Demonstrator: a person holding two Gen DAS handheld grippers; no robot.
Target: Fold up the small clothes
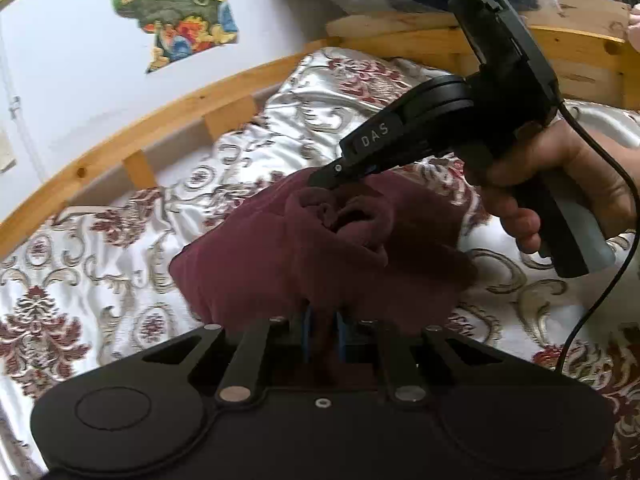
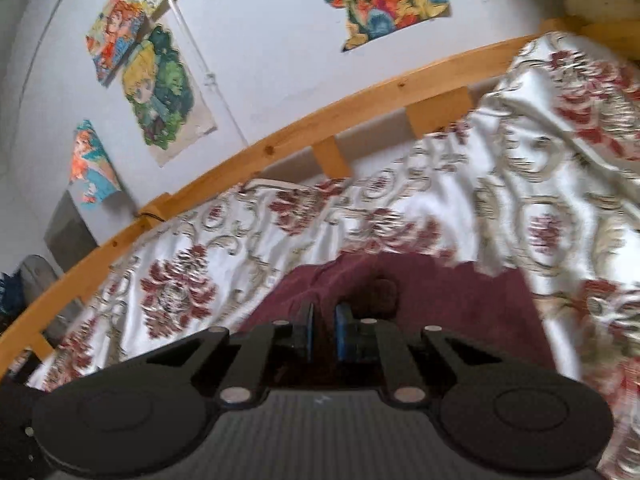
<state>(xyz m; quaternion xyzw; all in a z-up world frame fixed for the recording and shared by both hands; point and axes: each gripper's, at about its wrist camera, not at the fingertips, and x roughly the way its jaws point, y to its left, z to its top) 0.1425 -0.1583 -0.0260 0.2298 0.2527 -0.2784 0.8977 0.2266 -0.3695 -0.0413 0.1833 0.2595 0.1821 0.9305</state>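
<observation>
On the bed, seen from the left wrist camera, a small maroon garment [image 1: 320, 256] lies bunched on a white bedspread [image 1: 120, 280] patterned with red and beige flowers. The left gripper [image 1: 322, 336] sits at the garment's near edge, its jaws closed on a pinch of the cloth between blue pads. Across the garment, a hand [image 1: 552, 184] holds the right gripper [image 1: 320, 182], whose tip presses into the rumpled far side of the fabric. A pale wooden bed rail [image 1: 160, 120] curves behind, with a torn colourful poster [image 1: 176, 8] on the white wall.

From the right wrist camera, somewhat blurred, the right gripper [image 2: 324, 332] has its jaws drawn close together on the maroon garment [image 2: 440, 300], which spreads flat just ahead on the bedspread [image 2: 280, 240]. The wooden rail [image 2: 320, 120] runs beyond, and several cartoon posters [image 2: 160, 92] hang on the wall.
</observation>
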